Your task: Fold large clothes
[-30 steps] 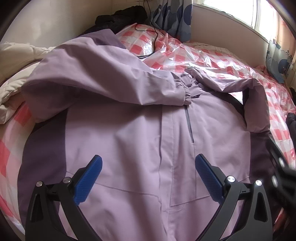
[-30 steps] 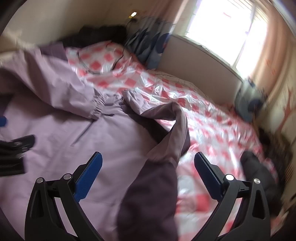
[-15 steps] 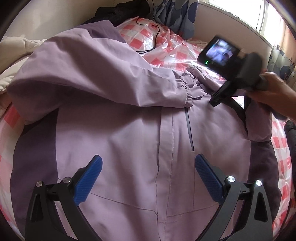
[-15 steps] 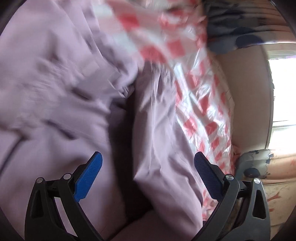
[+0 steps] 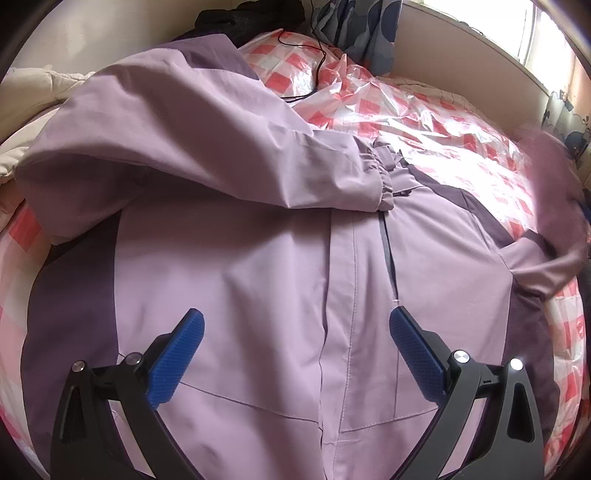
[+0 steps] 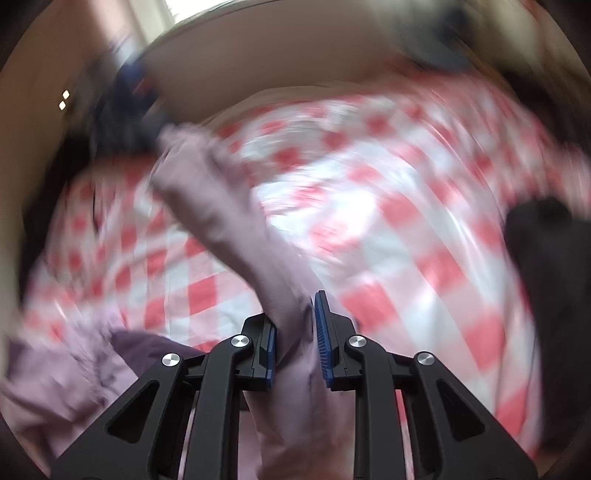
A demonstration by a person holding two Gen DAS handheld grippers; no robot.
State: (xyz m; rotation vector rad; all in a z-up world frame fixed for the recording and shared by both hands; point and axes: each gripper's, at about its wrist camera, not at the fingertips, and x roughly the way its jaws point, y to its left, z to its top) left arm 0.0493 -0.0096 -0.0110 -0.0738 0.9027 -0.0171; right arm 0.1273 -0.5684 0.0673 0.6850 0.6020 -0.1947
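A lilac jacket [image 5: 258, 266] with dark purple panels lies front up on the bed. One sleeve [image 5: 207, 158] is folded across its chest. My left gripper [image 5: 293, 332] hovers open over the lower front, nothing between its blue pads. The other sleeve [image 6: 236, 229] is pinched between the blue pads of my right gripper [image 6: 295, 325], which is shut on it; this view is blurred by motion. In the left wrist view that sleeve [image 5: 554, 206] shows as a lifted, blurred fold at the right edge.
A red-and-white checked plastic sheet [image 5: 424, 110] covers the bed. A cream quilt [image 5: 26, 122] bunches at the left. Dark clothes [image 5: 251, 14] and a black cable [image 5: 310, 66] lie at the head end. A dark item [image 6: 543, 288] sits at the right bed edge.
The right gripper swung over the far sleeve, closed on it and is pulling it out to the right. The left gripper stayed open over the jacket front.
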